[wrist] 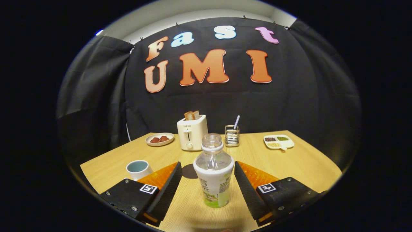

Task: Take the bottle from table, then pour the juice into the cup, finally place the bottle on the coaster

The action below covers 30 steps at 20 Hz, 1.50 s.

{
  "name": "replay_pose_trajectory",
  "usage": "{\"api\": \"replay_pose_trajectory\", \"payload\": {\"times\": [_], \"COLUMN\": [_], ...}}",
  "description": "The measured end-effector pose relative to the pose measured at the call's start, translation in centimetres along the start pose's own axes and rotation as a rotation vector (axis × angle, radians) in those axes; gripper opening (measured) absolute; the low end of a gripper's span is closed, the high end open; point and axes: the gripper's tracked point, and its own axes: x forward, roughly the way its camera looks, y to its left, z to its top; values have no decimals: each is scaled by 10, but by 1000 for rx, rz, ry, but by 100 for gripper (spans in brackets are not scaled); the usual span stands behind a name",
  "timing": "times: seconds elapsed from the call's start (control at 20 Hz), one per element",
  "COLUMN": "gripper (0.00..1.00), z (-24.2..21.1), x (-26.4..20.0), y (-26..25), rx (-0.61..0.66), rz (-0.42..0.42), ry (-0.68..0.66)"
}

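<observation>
From the gripper view, the gripper [208, 182] is spread wide, its two fingers [167, 190] standing apart on either side of the bottle [214, 170] with a clear gap between each finger and the bottle's sides, so nothing is clamped. The bottle stands upright on the wooden bench [299, 161], right between the fingers; it is clear plastic with no cap on its neck, a pale label wrapped round its middle and a little green juice showing at the bottom. Just behind the bottle, partly hidden by it, a dark round coaster [189, 171] lies flat on the bench, close to the tip of the left finger. Beside that finger's outer side sits the cup [138, 168], white outside with a bluish inside, upright and open. Farther back, near the black cloth wall, a cream toaster [191, 132] stands with two slices of toast [191, 115] poking up from its slots. To the left of the toaster is a small plate [159, 139] with reddish-brown pieces of food on it. To the toaster's right is a metal holder [232, 135] with a utensil handle sticking up out of it, and well off to the right of that a divided tray [278, 142] holds small heaps of dark, green and pale bits in separate compartments.
</observation>
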Motion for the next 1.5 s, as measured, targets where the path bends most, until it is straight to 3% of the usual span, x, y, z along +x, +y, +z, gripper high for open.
{"api": "replay_pose_trajectory", "payload": {"times": [0.25,0.6,0.8,1.0,1.5], "gripper": [95,66,59,54,53], "z": [-25,-44,-43,-30,-5], "x": [15,26,27,26,38], "y": [-9,-17,-18,-16,14], "rx": [-3,-28,-47,-148,-483], "rz": [-49,-99,-124,-147,-150], "ry": [53,82,92,84,83]}}
